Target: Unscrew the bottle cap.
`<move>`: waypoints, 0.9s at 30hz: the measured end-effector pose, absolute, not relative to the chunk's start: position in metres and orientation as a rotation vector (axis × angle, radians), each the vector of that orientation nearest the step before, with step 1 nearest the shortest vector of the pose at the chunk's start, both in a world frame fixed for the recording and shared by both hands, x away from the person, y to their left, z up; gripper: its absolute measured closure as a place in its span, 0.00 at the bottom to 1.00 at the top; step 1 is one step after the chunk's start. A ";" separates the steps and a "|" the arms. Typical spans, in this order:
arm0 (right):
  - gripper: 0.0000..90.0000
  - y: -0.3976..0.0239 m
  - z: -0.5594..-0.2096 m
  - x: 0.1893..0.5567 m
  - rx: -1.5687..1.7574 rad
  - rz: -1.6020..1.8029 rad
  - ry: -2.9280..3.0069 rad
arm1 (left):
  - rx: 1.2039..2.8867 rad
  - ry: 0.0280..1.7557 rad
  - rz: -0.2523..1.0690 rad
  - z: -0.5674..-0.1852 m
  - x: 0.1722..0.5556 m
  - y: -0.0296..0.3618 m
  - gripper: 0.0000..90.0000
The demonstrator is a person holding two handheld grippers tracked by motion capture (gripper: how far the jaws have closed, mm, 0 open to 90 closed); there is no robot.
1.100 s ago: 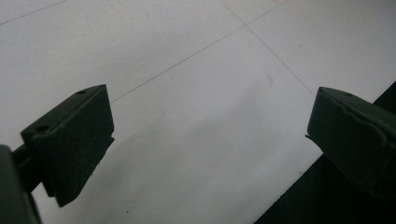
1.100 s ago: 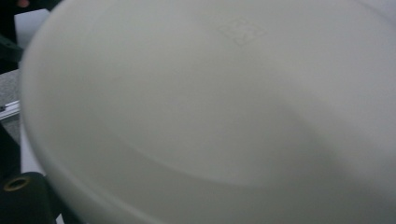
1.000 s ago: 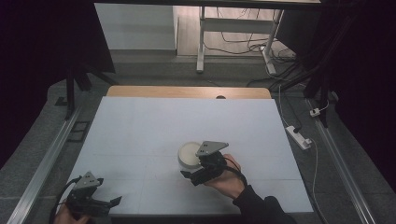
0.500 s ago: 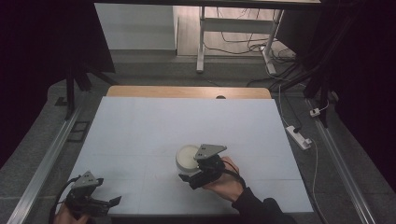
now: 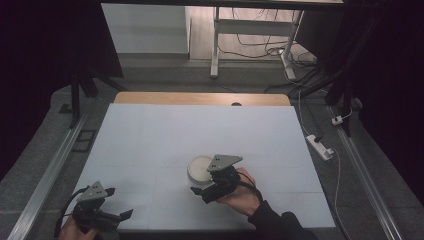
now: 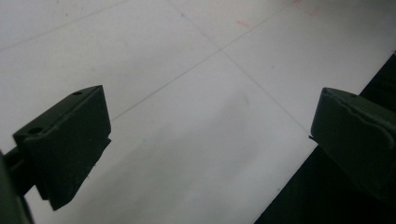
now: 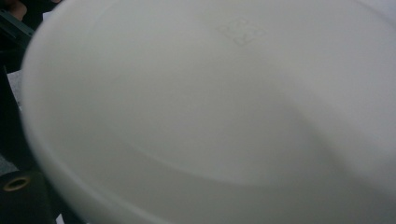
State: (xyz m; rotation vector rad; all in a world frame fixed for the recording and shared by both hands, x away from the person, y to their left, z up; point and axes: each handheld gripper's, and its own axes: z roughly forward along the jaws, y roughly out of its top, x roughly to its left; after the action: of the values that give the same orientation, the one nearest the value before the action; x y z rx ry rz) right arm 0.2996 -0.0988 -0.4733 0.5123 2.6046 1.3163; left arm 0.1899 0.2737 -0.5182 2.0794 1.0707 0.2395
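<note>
At the worktop's point(image 5: 150, 135) near left corner, the left hand-held gripper point(image 5: 102, 212) hangs just above the white surface with its jaws spread wide and nothing between them. Farther in, near the middle of the near edge, the right hand-held gripper point(image 5: 202, 192) reaches onto the near side of a bowl point(image 5: 199, 167); whether its jaws are pressed on the rim I cannot tell. The bowl is plain white, round and shallow, with a thick rim and a faint moulded mark on its smooth inside point(image 7: 240, 31). It is empty and stands upright on the worktop.
</note>
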 end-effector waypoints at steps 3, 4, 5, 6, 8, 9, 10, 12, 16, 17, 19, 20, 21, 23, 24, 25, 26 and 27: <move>0.07 -0.099 -0.473 0.300 0.508 1.318 2.606 | 2.071 1.041 0.243 -0.517 0.192 0.272 0.00; 0.07 -0.099 -0.473 0.300 0.506 1.317 2.607 | 2.066 1.032 0.242 -0.516 0.193 0.271 0.00; 0.07 -0.099 -0.473 0.300 0.504 1.315 2.607 | 2.063 1.021 0.242 -0.514 0.194 0.269 0.00; 0.07 -0.099 -0.473 0.300 0.502 1.315 2.607 | 2.063 1.010 0.247 -0.513 0.195 0.268 0.00; 0.07 -0.098 -0.472 0.300 0.499 1.317 2.609 | 2.066 0.989 0.254 -0.510 0.197 0.262 0.00; 0.07 -0.098 -0.472 0.300 0.499 1.317 2.609 | 2.070 0.979 0.257 -0.509 0.199 0.259 0.00; 0.07 -0.098 -0.472 0.299 0.500 1.319 2.610 | 2.076 0.968 0.260 -0.507 0.200 0.256 0.00; 0.07 -0.098 -0.472 0.299 0.499 1.328 2.611 | 2.085 0.950 0.270 -0.505 0.202 0.249 0.00; 0.07 -0.098 -0.471 0.299 0.489 1.337 2.617 | 2.079 0.900 0.262 -0.500 0.207 0.238 0.00; 0.07 -0.098 -0.471 0.299 0.485 1.338 2.618 | 2.082 0.887 0.267 -0.499 0.208 0.236 0.00; 0.07 -0.098 -0.471 0.298 0.482 1.343 2.621 | 2.084 0.864 0.268 -0.496 0.211 0.231 0.00; 0.07 -0.098 -0.470 0.298 0.479 1.342 2.622 | 2.081 0.853 0.262 -0.494 0.213 0.229 0.00; 0.07 -0.098 -0.470 0.298 0.473 1.340 2.621 | 2.084 0.841 0.259 -0.492 0.215 0.227 0.00; 0.07 -0.098 -0.470 0.298 0.466 1.339 2.624 | 2.096 0.820 0.262 -0.488 0.219 0.222 0.00; 0.07 -0.098 -0.470 0.298 0.465 1.341 2.624 | 2.111 0.809 0.275 -0.486 0.221 0.219 0.00; 0.07 -0.098 -0.470 0.298 0.462 1.344 2.626 | 2.120 0.803 0.278 -0.484 0.224 0.217 0.00; 0.07 -0.098 -0.469 0.298 0.462 1.347 2.627 | 2.122 0.795 0.278 -0.482 0.226 0.214 0.00; 0.07 -0.098 -0.469 0.298 0.460 1.348 2.627 | 2.123 0.785 0.269 -0.480 0.229 0.211 0.00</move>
State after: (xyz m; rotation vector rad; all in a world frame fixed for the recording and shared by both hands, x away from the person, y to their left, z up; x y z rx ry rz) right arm 0.2976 -0.0977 -0.4695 0.4604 2.6271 1.3485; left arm 0.2290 0.2113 -0.4801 2.1231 0.7849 0.2694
